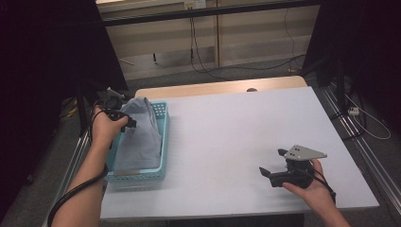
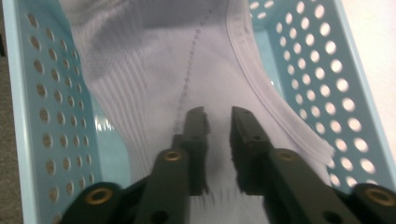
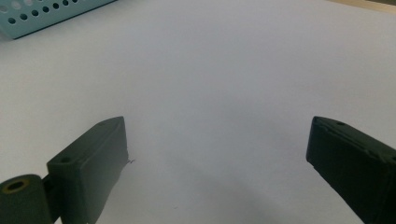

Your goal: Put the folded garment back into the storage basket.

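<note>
Left gripper view: left claw (image 2: 219, 116) narrow, pinching grey cloth (image 2: 187, 70) in blue basket (image 2: 327, 60); pinch deep fold before lifting. Right claw (image 3: 217, 140) wide, idle on worktop (image 3: 224, 60).

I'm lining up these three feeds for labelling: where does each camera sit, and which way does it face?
High view: above the person's side, looking forward and down on the white table; both forearms, left gripper, right gripper.
Left gripper view: rides the left gripper, looking down into the blue basket at the pale garment.
Right gripper view: rides the right gripper, low across the table.
Shared: the basket shows in all three views.
</note>
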Motion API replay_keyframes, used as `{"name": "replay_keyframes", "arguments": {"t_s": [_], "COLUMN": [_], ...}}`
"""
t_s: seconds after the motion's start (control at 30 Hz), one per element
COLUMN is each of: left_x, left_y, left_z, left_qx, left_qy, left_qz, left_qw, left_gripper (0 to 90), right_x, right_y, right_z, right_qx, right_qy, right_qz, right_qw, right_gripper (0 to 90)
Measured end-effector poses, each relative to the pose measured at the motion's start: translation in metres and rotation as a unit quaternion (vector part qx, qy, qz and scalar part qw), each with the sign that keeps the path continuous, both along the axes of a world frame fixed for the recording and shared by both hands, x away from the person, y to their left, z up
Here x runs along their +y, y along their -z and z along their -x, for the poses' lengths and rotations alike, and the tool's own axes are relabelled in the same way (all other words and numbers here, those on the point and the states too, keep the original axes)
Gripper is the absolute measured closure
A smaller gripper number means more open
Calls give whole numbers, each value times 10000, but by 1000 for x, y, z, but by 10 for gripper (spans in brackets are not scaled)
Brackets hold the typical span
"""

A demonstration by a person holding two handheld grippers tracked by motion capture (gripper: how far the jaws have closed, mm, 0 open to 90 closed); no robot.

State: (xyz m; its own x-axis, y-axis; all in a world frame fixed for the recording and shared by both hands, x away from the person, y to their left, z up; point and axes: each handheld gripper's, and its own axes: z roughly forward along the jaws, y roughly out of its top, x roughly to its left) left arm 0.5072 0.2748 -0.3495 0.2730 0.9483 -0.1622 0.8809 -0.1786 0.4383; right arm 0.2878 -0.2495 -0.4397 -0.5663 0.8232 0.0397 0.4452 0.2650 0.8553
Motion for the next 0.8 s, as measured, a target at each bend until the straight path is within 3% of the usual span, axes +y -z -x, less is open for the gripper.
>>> {"name": "replay_keyframes", "arguments": {"t_s": [0.23, 0.53, 0.8], "left_x": [-5, -8, -13], "left_y": [6, 13, 21], "left_z": [-11, -21, -26], "left_qx": [-174, -223, -262], "left_qy": [-57, -106, 10], "left_qz": [-67, -46, -48], "left_qw": [9998, 9997, 9996], "left_gripper": [897, 900, 900], "right_x": [1, 0, 1], "right_y": [1, 3, 4], "right_z": [-1, -3, -4], "right_qx": [37, 65, 81], "right_qy": [-18, -5, -5], "right_qz": [3, -2, 11], "right_qw": [10000, 10000, 10000], "right_gripper": [53, 53, 53]}}
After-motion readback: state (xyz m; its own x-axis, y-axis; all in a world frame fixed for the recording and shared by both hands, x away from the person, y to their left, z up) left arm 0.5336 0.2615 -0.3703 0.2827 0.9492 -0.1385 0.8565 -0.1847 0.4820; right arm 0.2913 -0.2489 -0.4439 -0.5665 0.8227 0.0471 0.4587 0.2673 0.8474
